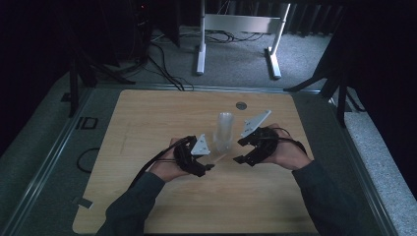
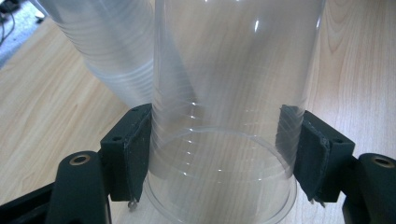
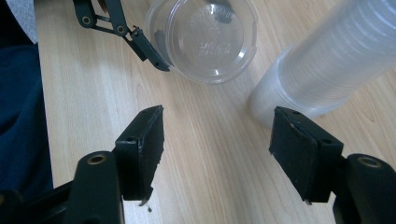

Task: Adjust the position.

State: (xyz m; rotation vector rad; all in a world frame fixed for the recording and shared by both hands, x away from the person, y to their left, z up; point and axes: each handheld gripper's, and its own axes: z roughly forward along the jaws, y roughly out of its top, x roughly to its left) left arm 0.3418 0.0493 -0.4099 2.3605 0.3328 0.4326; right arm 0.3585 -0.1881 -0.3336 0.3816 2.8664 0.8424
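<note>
A single clear plastic cup sits between the pads of my left gripper, which is shut on its sides near the rim. In the right gripper view the same cup shows its base, with one left finger against its side. A tall stack of clear cups stands on the wooden table between both hands, also seen as the stack and the stack. My right gripper is open over bare wood, just short of the stack's foot. From above, the left gripper and right gripper face each other.
A small round metal disc is set into the table's far edge. White table legs and cables lie on the carpet beyond. A cable trails from the left gripper toward the sleeve.
</note>
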